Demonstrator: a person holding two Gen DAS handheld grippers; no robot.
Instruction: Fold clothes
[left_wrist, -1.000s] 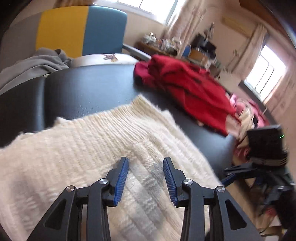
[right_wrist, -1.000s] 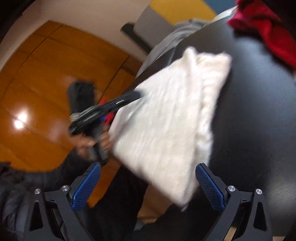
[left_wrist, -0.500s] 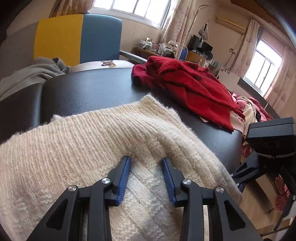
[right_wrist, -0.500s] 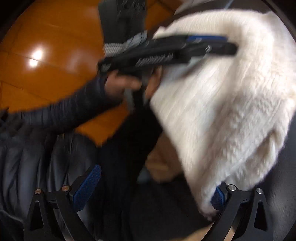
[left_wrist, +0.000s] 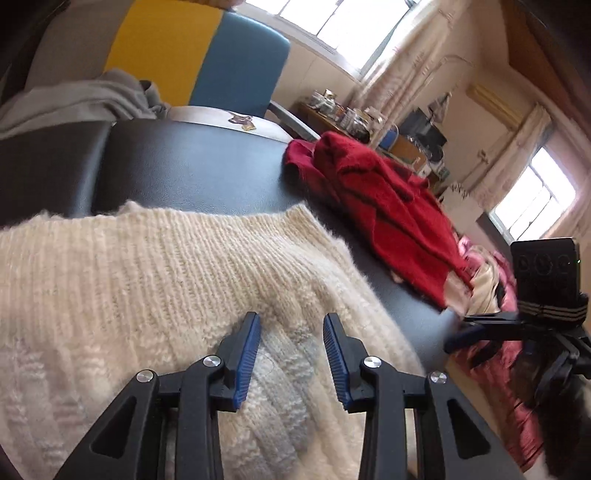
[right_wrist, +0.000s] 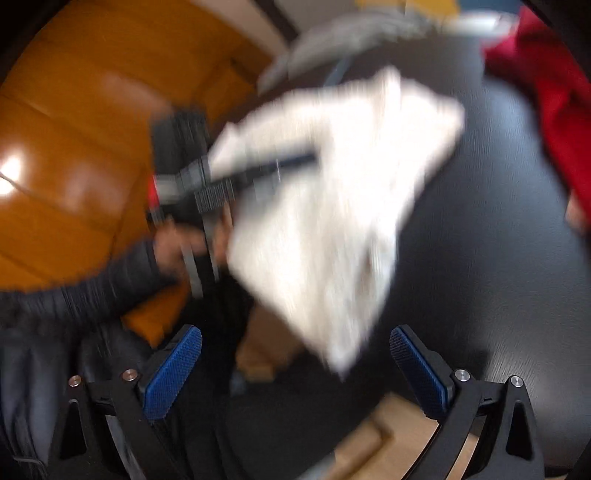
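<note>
Cream sweater (left_wrist: 155, 280) lies on the black table (left_wrist: 192, 170), its long axis running diagonally toward the red garment (left_wrist: 388, 206) at the far end. Left gripper (left_wrist: 291, 354) hovers over it, jaws parted, gripping nothing; right gripper (right_wrist: 295, 369) spread wide and empty at the sweater's hanging corner.

Black hand-held gripper (left_wrist: 291, 354) with blue ribbed pads, silver screws; dark ribbed sleeve (right_wrist: 99, 280).
</note>
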